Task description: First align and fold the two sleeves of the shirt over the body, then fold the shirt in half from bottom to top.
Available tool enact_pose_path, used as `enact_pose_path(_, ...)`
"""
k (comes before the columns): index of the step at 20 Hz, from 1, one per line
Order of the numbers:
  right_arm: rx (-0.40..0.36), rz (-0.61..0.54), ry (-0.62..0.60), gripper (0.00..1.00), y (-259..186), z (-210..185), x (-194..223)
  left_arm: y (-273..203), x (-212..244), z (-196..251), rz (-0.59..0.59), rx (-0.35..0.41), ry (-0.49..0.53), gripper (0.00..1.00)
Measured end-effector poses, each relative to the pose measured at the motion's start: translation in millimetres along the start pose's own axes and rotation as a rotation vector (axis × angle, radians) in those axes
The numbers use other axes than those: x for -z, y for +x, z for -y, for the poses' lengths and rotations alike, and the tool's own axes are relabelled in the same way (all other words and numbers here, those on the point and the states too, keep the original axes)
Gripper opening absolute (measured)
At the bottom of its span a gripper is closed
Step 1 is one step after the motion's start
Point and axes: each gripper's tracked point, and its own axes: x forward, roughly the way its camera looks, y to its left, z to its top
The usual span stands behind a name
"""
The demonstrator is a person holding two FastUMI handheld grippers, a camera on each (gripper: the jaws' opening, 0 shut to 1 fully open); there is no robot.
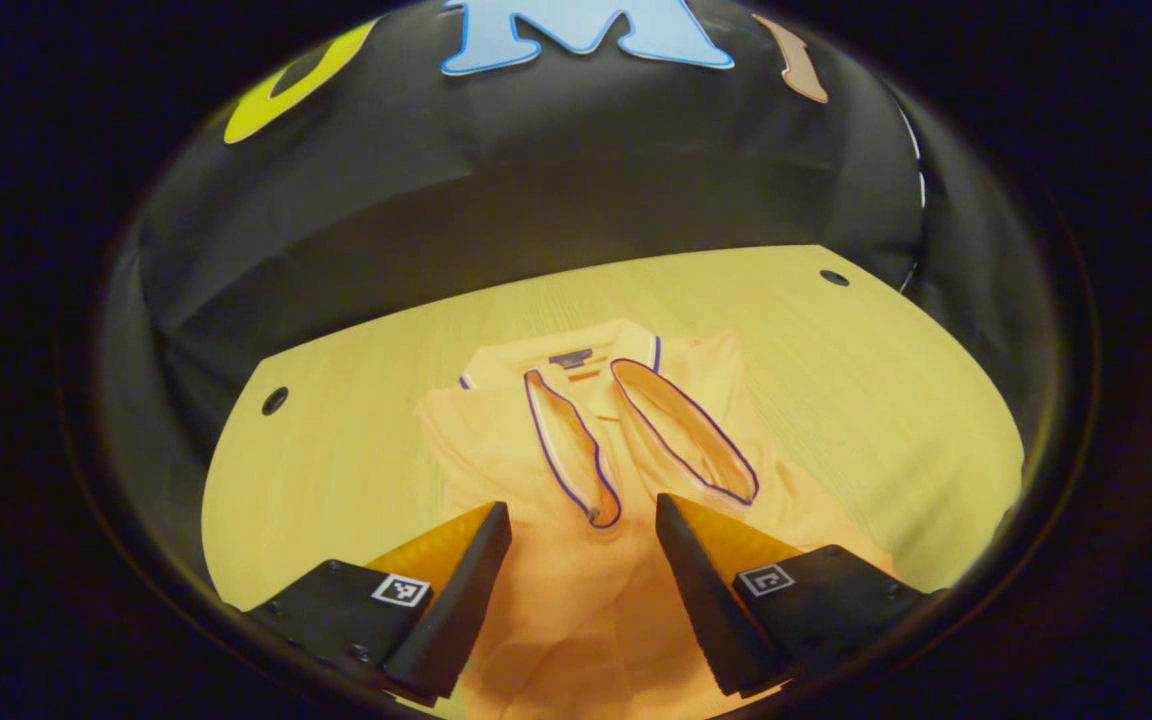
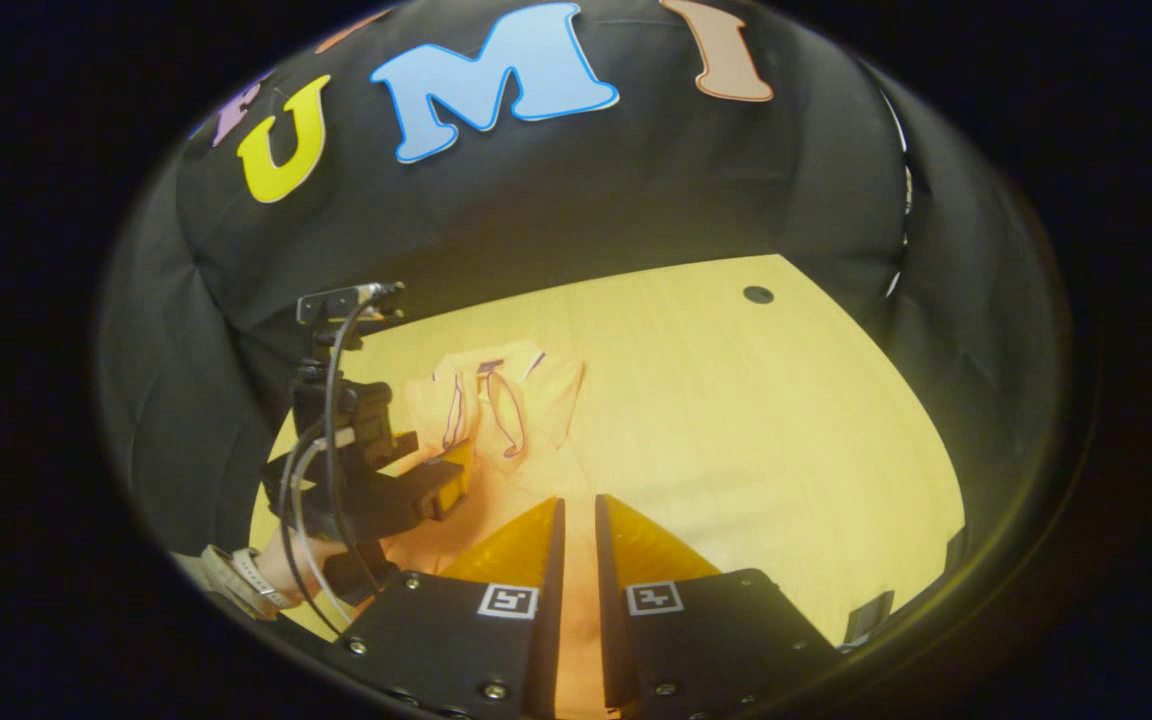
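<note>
The orange shirt [image 1: 576, 480] lies on the pale wooden surface [image 1: 866, 380], collar at the far end, with both sleeves [image 1: 684, 430] already laid inward over the body so that their trimmed cuffs sit side by side below the collar [image 1: 561, 365]; your left hand-held gripper [image 1: 584, 520] hangs over the lower body with its fingers spread apart and nothing between them. Your right hand-held gripper [image 2: 576, 515] sits low at the near hem with its fingers drawn almost together; cloth shows in the narrow gap, yet whether they actually pinch it cannot be told. The bottom-to-top fold appears to remain. If you lift from one corner alone, the hem will likely skew and the fold will land crooked. Note the wrinkles in the lower body: a shallow pinch may catch one layer only and let the rest slide. Dragging cloth toward the collar could also pull the sleeves out of alignment.
</note>
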Motion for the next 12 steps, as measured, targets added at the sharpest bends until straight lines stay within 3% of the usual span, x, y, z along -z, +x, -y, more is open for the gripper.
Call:
enact_pose_path(1, -0.004, -0.01, -0.002, 0.18, -0.1, -1.3, 3.8, -9.2, 5.4, -3.0, -0.01, 0.006, -0.004, 1.0)
enact_pose_path(10, -0.044, -0.162, -0.036, 0.18, 5.5, -15.1, 60.0, -98.3, 72.2, -18.8, -0.126, 0.016, -0.017, 0.97)
enact_pose_path(12, -0.045, -0.21, -0.059, 0.18, 5.2, -14.7, 77.7, -119.0, 93.0, -15.8, -0.168, 0.022, -0.012, 1.0)
